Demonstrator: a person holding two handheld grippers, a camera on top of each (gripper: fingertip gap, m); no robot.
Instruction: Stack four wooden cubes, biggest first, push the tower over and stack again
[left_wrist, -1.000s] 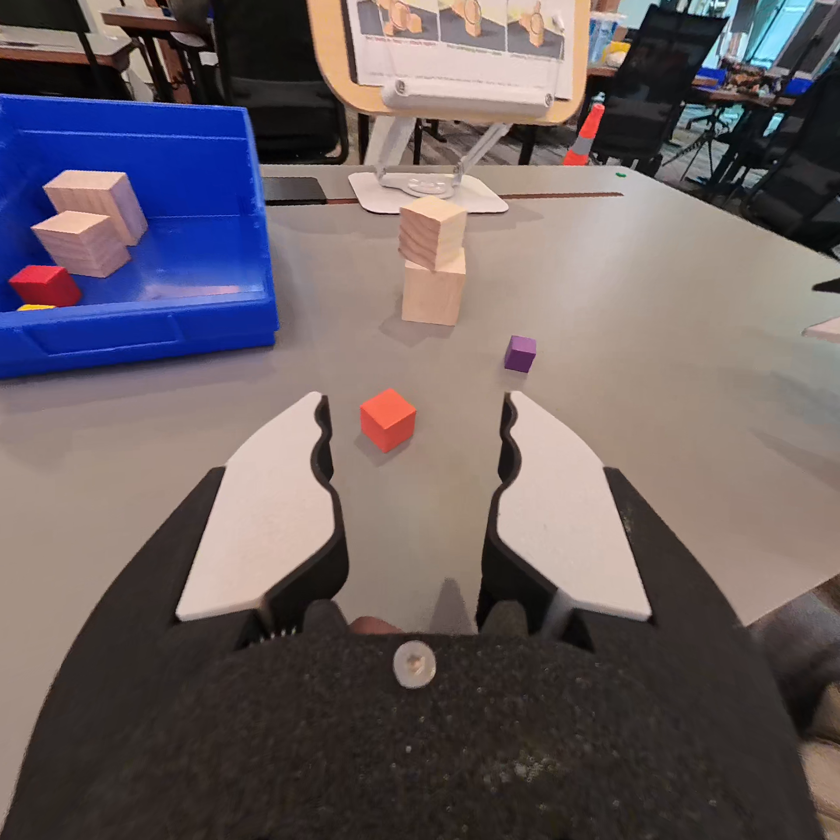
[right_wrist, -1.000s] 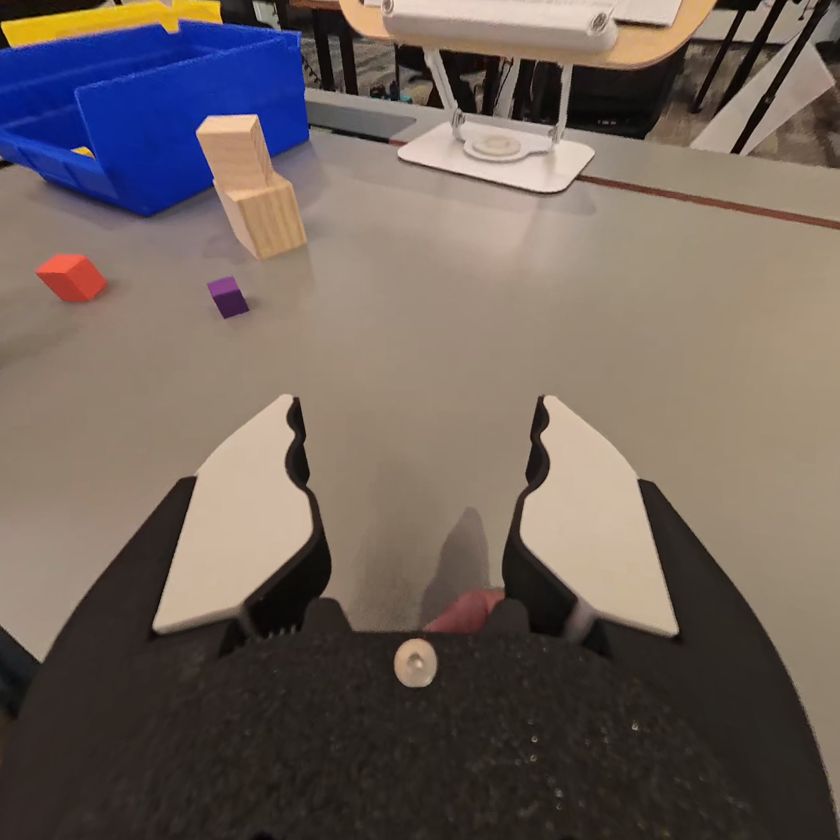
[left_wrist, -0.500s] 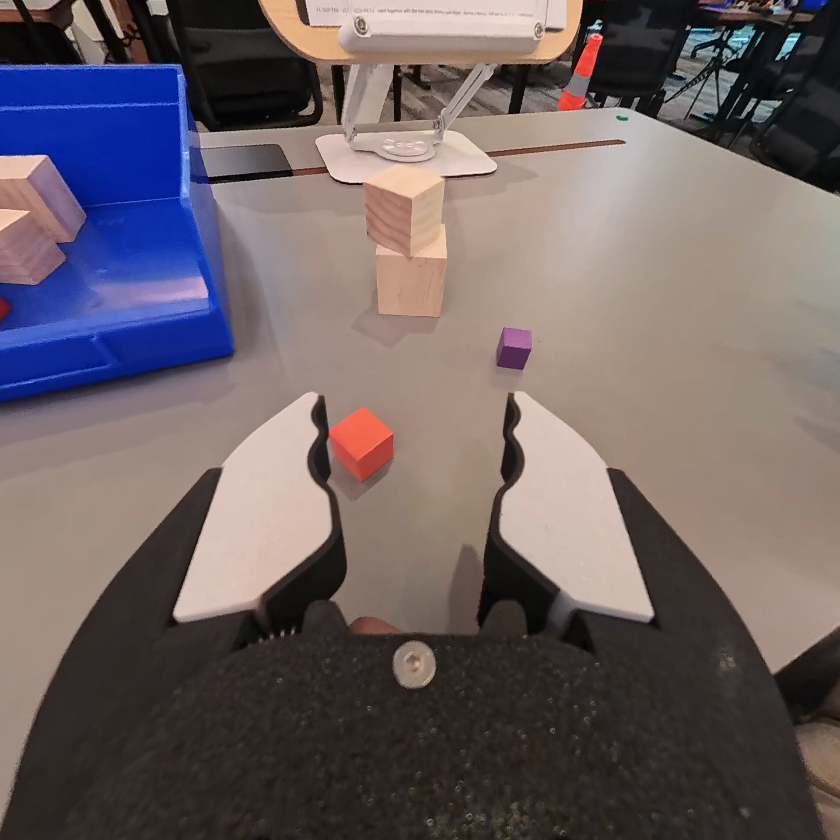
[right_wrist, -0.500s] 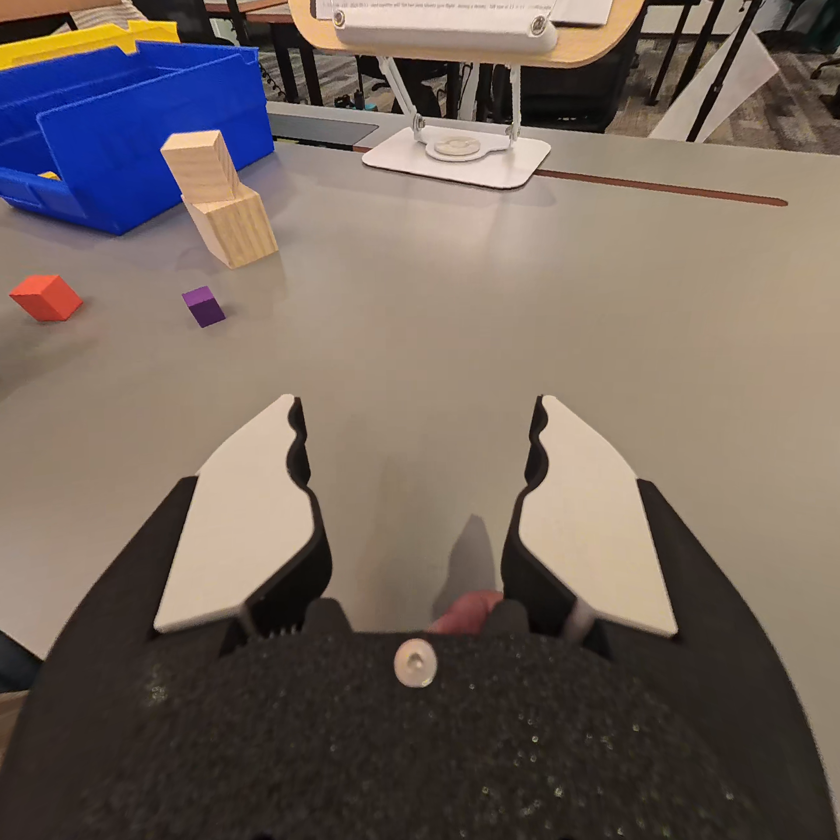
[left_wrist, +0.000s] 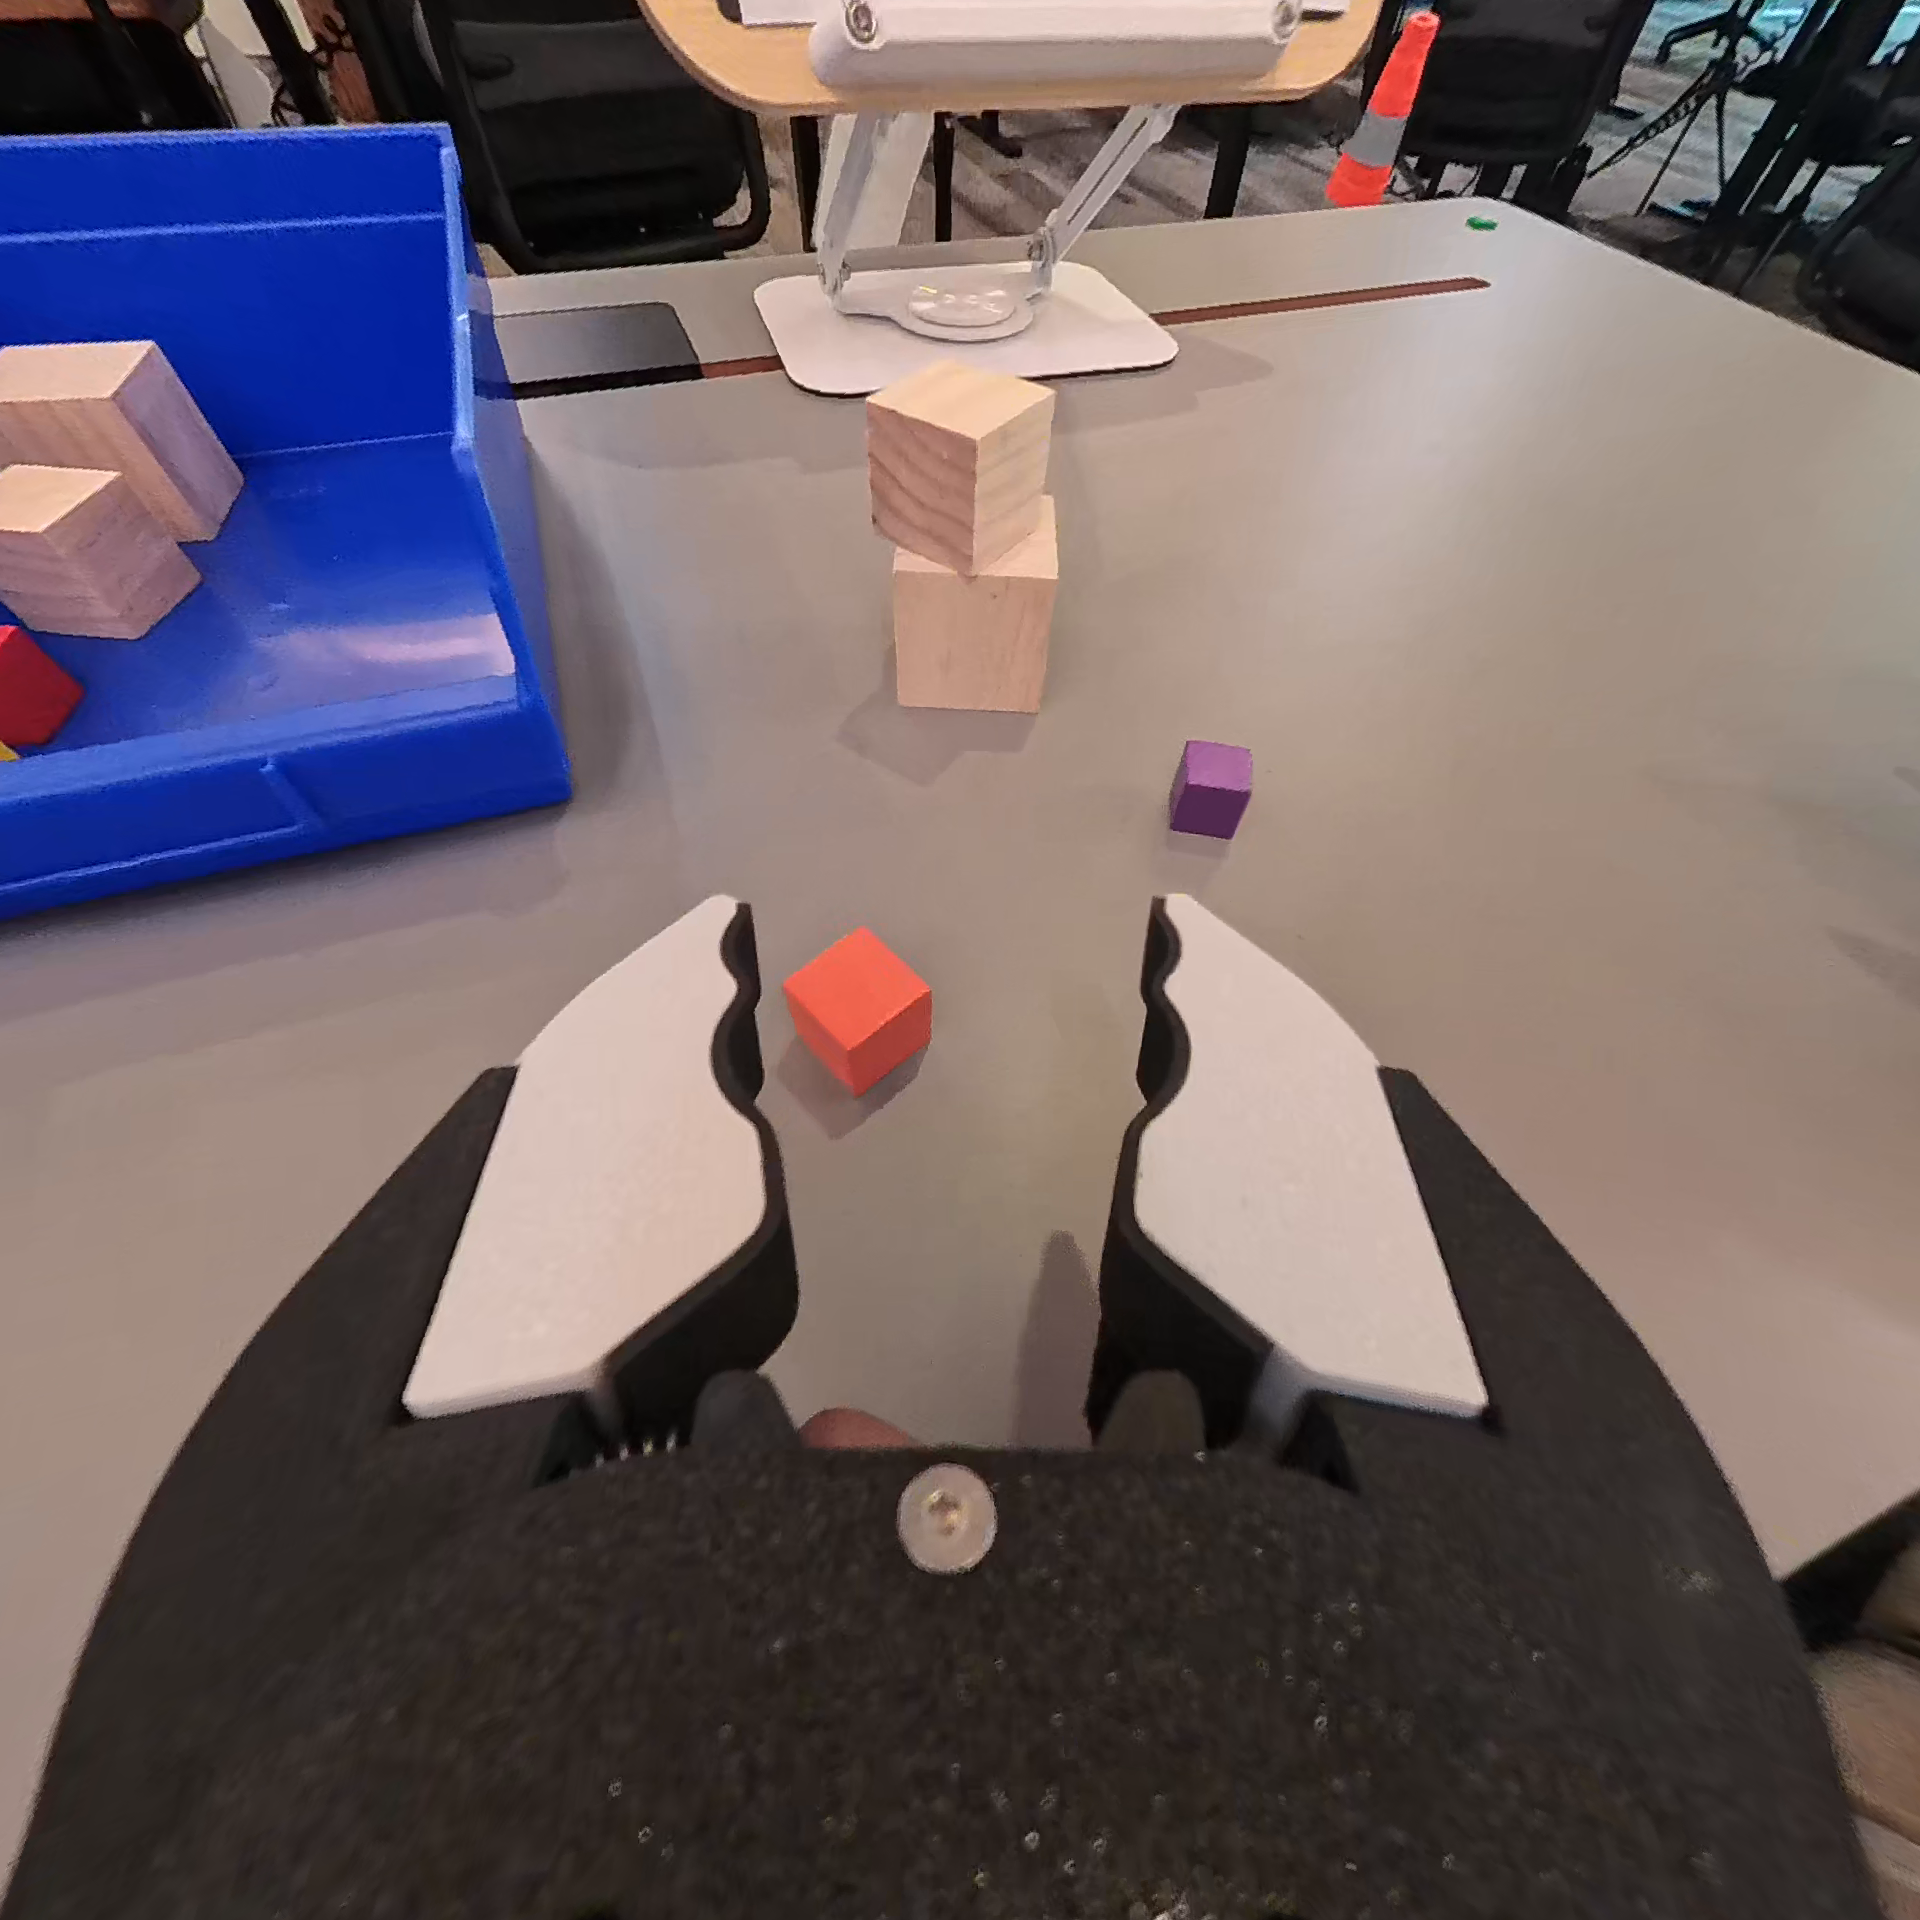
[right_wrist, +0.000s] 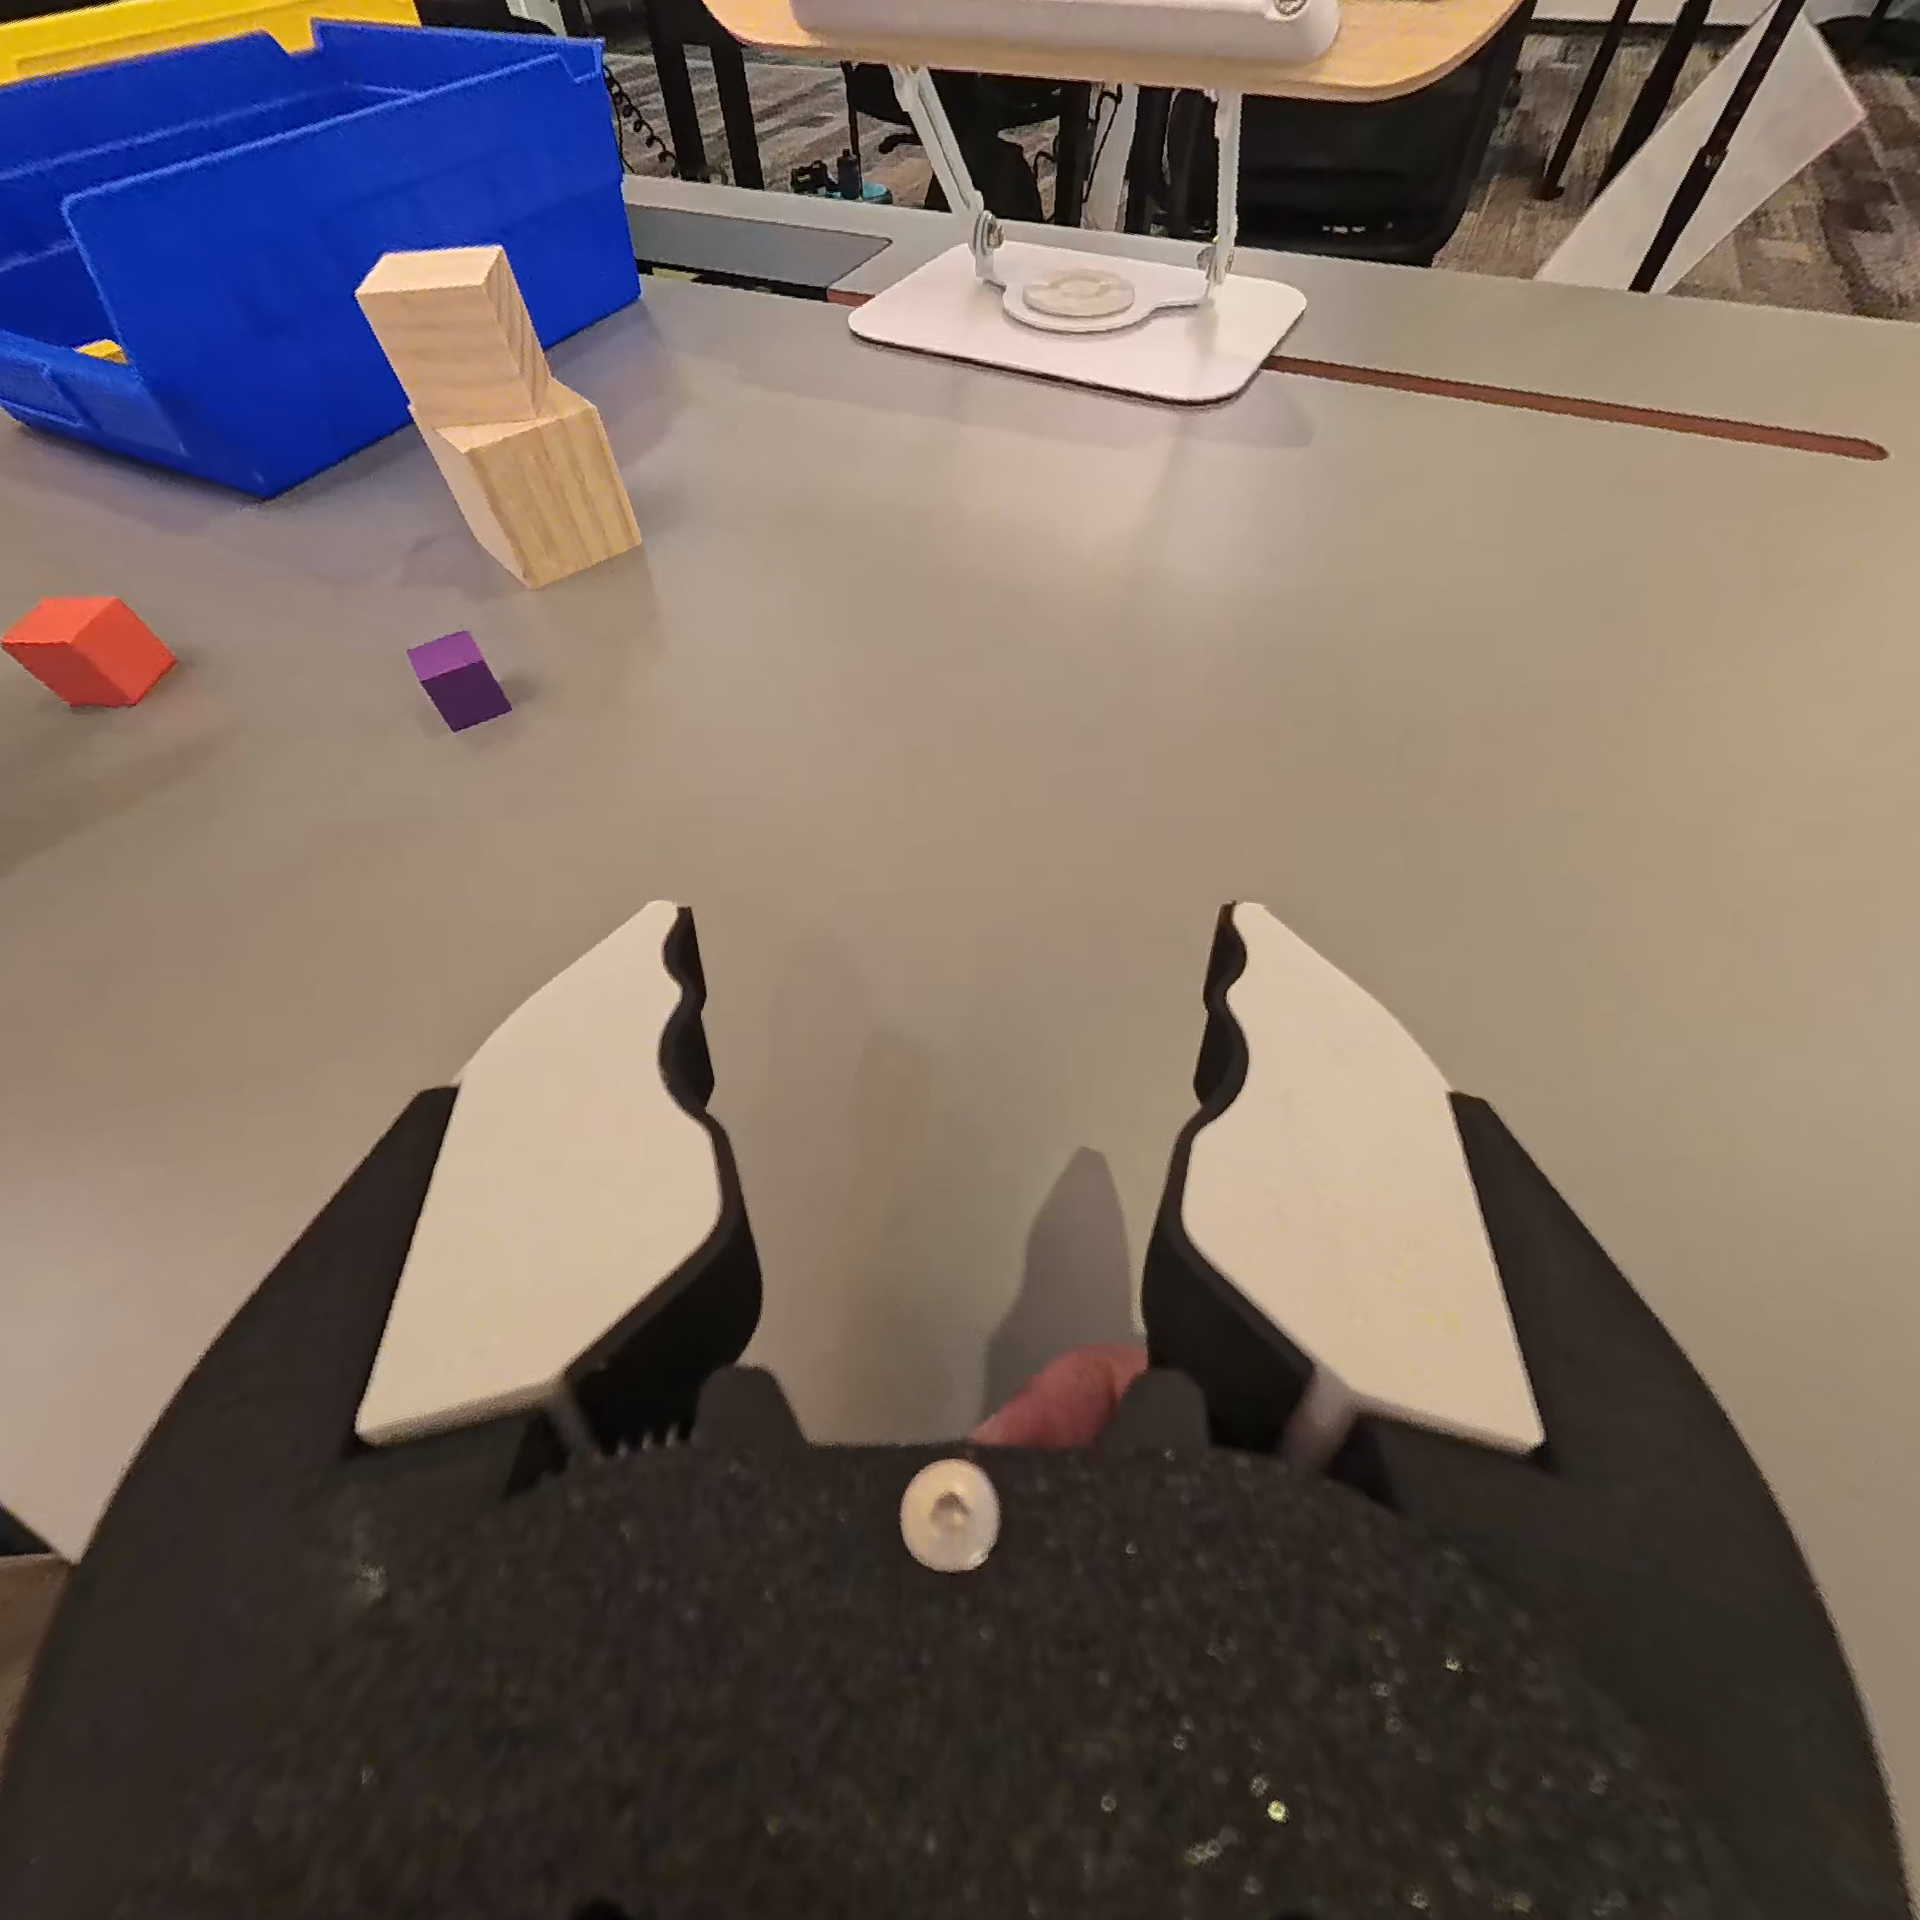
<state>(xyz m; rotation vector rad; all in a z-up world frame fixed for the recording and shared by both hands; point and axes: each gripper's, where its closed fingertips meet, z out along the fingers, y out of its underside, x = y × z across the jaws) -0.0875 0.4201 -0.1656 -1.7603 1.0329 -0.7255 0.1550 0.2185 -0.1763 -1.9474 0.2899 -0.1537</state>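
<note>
On the smooth grey bench (left_wrist: 1455, 623), two pale, grainy wooden cubes (left_wrist: 971, 540) are stacked, the upper one twisted askew. The left claw (left_wrist: 945, 925) gapes open and empty; a small matte orange wooden cube (left_wrist: 857, 1008) sits between its tips, close to the left finger. A smaller purple wooden cube (left_wrist: 1210, 788) lies just beyond its right tip. The right claw (right_wrist: 956, 925) hangs open over bare bench. Two cubes seem left to place.

Right claw (right_wrist: 954, 925) agape over bare grey table (right_wrist: 1143, 675), two stacked wooden cubes (right_wrist: 499, 416) far left.
</note>
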